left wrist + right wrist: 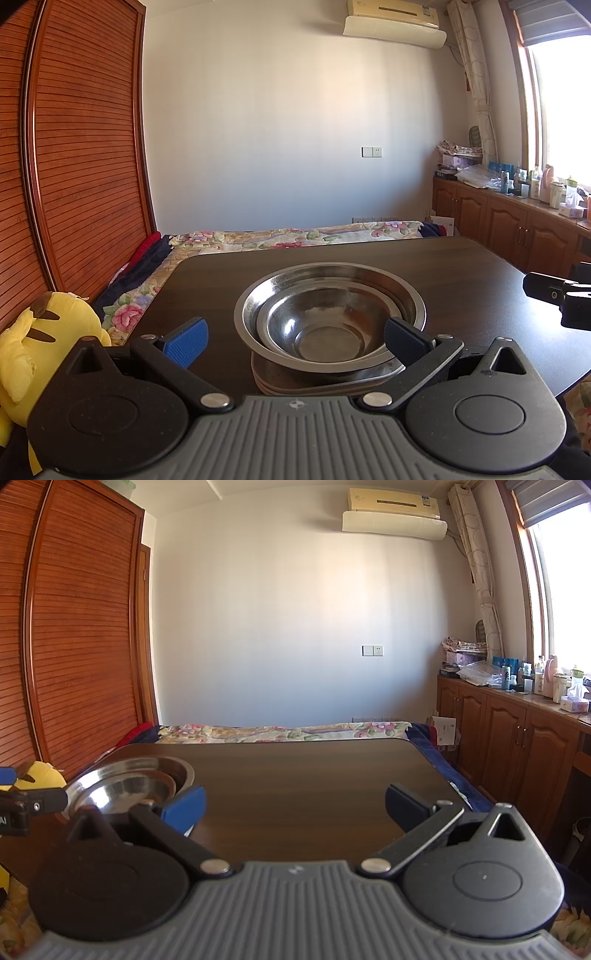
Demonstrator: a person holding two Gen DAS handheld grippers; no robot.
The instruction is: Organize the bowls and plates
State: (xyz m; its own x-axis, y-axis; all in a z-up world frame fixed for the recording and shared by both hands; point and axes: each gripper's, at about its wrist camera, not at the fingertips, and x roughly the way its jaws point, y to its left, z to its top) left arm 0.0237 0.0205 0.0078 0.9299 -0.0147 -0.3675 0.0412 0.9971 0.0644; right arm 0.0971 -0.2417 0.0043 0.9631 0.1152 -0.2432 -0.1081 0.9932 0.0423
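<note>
Left claw (295, 341) is held level, jaws spread wide, nothing gripped. Small steel bowl (317, 332) is nested in large steel bowl (328, 295) atop stacked plates (295, 384), seen at 12 o'clock between the pads. Right claw (293, 808) is spread apart over bare desk (295, 775); bowls seen at 10 o'clock. Bed (295, 234) is seen beyond.

The left gripper (295, 341) is held level, its fingers (186, 341) spread wide at 9 and 3 o'clock. The right gripper (295, 808) is held likewise, fingers (406, 806) parted wide, nothing gripped between them.
</note>
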